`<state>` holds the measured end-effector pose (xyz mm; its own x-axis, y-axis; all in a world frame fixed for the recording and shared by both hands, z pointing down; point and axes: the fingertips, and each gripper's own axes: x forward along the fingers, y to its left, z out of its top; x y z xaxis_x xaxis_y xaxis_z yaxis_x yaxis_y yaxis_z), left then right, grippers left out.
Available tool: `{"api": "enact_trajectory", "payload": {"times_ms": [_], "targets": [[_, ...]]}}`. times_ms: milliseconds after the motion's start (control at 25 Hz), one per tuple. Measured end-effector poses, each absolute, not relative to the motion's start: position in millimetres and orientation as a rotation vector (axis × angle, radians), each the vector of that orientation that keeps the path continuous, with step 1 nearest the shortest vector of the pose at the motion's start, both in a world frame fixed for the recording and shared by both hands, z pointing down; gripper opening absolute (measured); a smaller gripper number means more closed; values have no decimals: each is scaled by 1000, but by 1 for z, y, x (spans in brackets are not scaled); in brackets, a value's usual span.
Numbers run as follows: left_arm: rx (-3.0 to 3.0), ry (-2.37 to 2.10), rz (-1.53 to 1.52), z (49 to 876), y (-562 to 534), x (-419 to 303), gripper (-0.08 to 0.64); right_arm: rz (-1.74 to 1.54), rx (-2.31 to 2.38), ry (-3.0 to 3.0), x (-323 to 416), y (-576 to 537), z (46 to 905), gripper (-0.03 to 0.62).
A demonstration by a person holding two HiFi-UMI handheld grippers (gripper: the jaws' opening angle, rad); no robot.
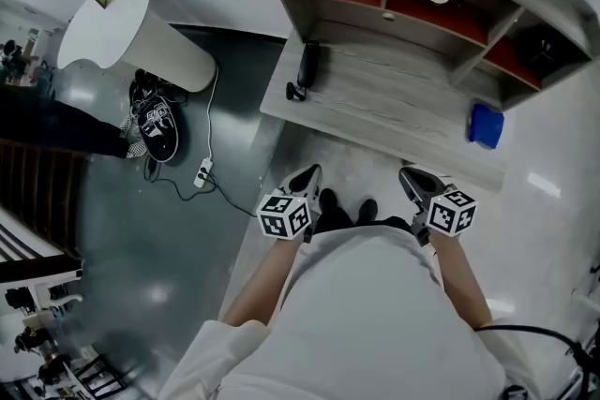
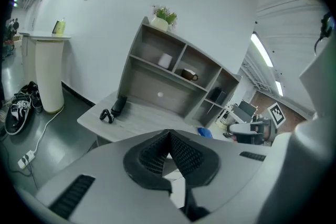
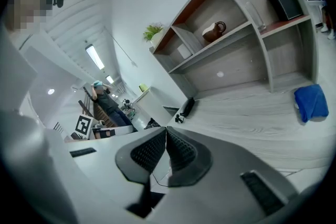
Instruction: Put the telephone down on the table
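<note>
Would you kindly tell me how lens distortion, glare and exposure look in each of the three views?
Head view: the wide lens bows the grey wooden shelf unit, and glare sits on the glossy pale floor; left gripper view: fisheye with dark corners, the ceiling strip light blown out; right gripper view: tilted fisheye, the black telephone handset small but distinct.
</note>
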<state>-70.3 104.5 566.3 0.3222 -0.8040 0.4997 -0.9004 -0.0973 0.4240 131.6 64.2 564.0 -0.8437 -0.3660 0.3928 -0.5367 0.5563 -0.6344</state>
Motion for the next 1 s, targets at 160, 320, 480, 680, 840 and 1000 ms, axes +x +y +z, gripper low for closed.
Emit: {"api": "enact_trajectory", "payload": {"times_ms": [160, 320, 480, 680, 840, 1000], "targets": [[1930, -1456, 168, 557, 119, -74, 10, 1135, 754, -2598, 123, 77, 554, 17], [1912, -1421, 186, 562, 130, -79, 11, 1137, 766, -2591, 116, 86, 552, 17], [1912, -1392, 177, 564, 135, -82, 11, 1111, 748, -2632, 107, 91, 542, 17], [1927, -1365, 170, 561, 136, -88, 11, 1113, 777, -2644, 100, 91, 537, 17], [1937, -1355, 158, 558, 135, -100, 11, 1102, 777, -2646, 87, 95, 536, 17], [1928, -1353, 152, 560, 133, -113, 11, 1116, 802, -2644, 79, 95, 535, 17]]}}
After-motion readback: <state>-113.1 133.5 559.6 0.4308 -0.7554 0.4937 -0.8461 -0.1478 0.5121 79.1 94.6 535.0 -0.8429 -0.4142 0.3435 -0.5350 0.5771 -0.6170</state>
